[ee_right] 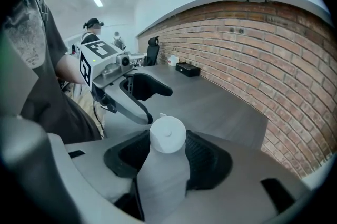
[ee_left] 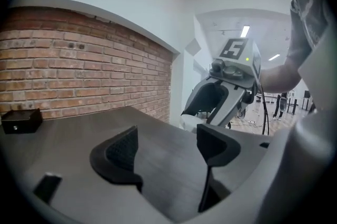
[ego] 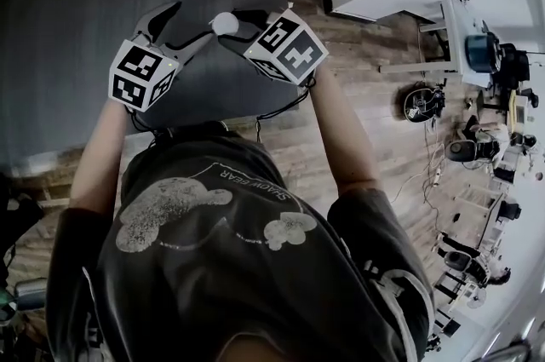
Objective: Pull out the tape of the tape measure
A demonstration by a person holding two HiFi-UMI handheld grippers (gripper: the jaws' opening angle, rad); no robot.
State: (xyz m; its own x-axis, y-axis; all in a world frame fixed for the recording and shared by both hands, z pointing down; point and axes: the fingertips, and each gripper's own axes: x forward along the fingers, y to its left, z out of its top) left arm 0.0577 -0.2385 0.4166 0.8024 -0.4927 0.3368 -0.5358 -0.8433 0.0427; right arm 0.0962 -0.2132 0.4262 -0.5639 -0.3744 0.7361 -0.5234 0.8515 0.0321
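The tape measure point(ee_right: 167, 162) is a white case with a round top, and it stands upright between the black pads of my right gripper point(ee_right: 168, 157), which is shut on it. In the head view the white case point(ego: 225, 23) shows above the dark table, with the right gripper point(ego: 243, 26) reaching in from the right. My left gripper point(ego: 189, 30) faces it from the left, close by and not touching. Its jaws stand open with nothing between them point(ee_left: 168, 146). The left gripper view shows the right gripper point(ee_left: 227, 92) just beyond those jaws.
A dark grey table point(ego: 68, 28) lies under both grippers, with a brick wall point(ee_left: 79, 70) behind it. A small black box point(ee_left: 21, 120) sits at the table's far end, near an office chair point(ee_right: 153, 49). Wooden floor and lab gear point(ego: 477, 139) lie to the right.
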